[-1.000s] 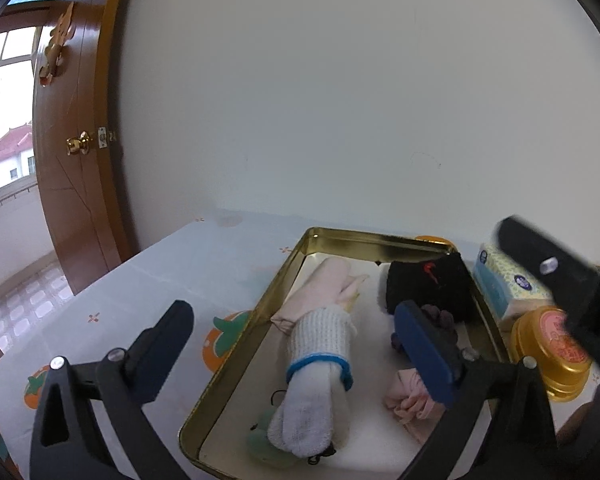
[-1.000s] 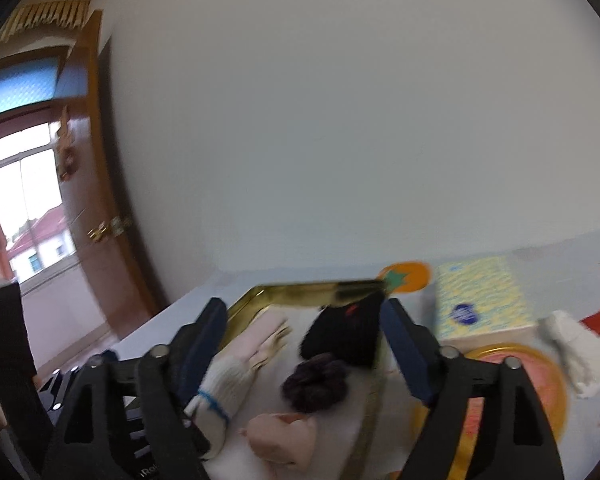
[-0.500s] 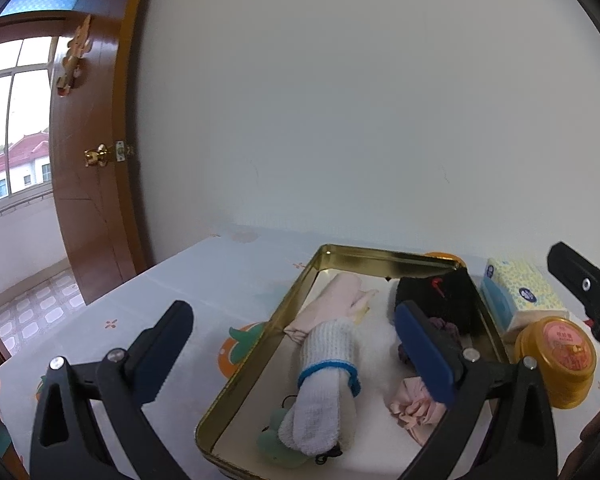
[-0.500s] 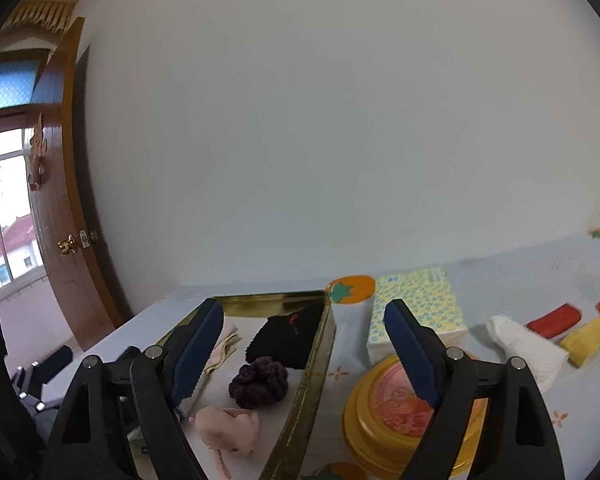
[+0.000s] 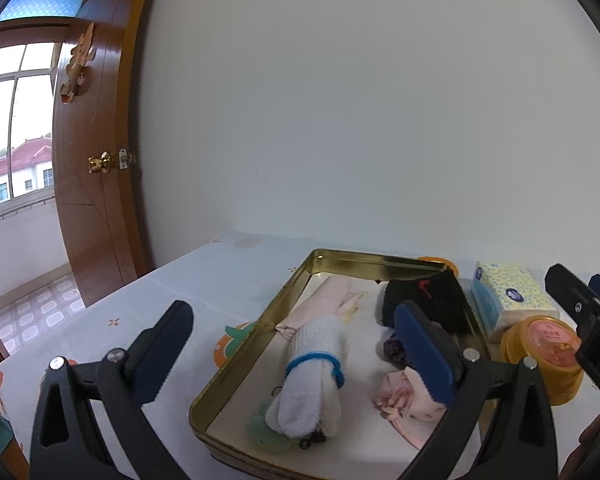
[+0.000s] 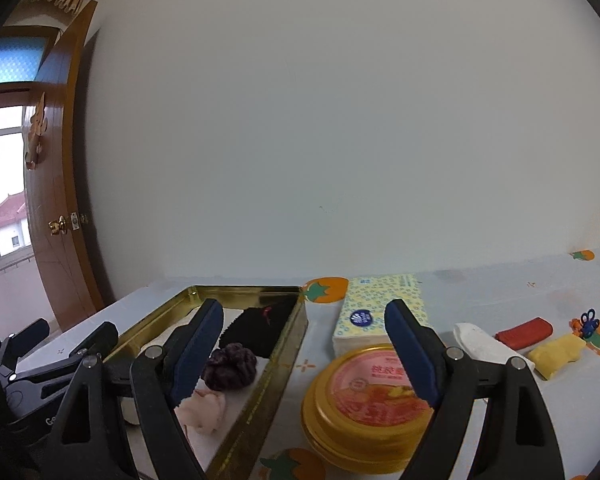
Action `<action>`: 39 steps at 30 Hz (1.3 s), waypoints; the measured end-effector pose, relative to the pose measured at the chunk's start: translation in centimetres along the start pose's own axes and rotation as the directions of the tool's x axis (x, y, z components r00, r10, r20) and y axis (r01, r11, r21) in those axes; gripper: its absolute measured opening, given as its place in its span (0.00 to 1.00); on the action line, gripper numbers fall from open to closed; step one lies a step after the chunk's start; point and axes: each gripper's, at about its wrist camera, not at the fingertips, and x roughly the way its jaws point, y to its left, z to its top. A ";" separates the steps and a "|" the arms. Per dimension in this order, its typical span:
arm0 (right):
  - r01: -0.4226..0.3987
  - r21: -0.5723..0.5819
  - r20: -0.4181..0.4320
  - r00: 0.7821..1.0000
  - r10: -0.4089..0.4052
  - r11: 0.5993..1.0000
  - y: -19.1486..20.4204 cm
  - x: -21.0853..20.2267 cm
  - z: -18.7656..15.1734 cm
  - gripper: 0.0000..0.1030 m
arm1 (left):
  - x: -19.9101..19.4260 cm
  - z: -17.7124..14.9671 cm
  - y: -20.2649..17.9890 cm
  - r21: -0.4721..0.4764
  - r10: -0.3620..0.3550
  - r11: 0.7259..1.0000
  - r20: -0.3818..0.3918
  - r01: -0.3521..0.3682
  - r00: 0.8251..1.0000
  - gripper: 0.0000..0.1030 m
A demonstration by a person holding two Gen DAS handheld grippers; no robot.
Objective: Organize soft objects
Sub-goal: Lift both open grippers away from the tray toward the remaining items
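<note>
A gold metal tray [image 5: 256, 330] on the table holds a rolled white glove with a blue band [image 5: 312, 372], a pale pink cloth [image 5: 320, 304], a black cloth [image 5: 420, 300], a purple scrunchie [image 5: 390, 346] and a pink scrunchie [image 5: 404, 398]. My left gripper [image 5: 292, 356] hovers open over the tray's near left part, holding nothing. My right gripper [image 6: 304, 354] stands open between the tray rim [image 6: 288, 356] and a gold tin [image 6: 364, 392], nothing between its fingers. On the table to the right lie a white cloth [image 6: 488, 348], a red piece [image 6: 524, 328] and a yellow piece [image 6: 556, 354].
A yellow-dotted tissue pack [image 6: 376, 312] sits behind the gold tin, beside the tray. A small blue clip [image 6: 588, 318] lies at the far right. A white wall runs close behind the table. A wooden door [image 5: 96, 184] stands to the left, past the table's edge.
The right gripper has swung rightward, from over the tray's contents to the gap by the gold tin. The left gripper has stayed almost where it was. Both stay open.
</note>
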 end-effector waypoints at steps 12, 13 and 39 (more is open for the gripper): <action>0.017 -0.011 0.007 1.000 -0.017 1.000 -2.0 -1.5 -0.1 0.82 | -2.3 -0.6 -2.8 0.024 -0.060 0.998 0.000 0.060 0.998 0.99; 0.023 -0.014 0.008 1.000 -0.023 1.000 -2.2 -1.7 -0.1 0.82 | -2.4 -0.7 -3.2 0.028 -0.067 0.997 -0.001 0.067 0.998 0.99; 0.261 0.007 -0.023 0.965 -0.261 0.965 -17.2 -6.2 0.7 0.82 | -7.2 -1.9 -14.3 0.164 -0.324 0.931 -0.042 0.326 0.945 0.99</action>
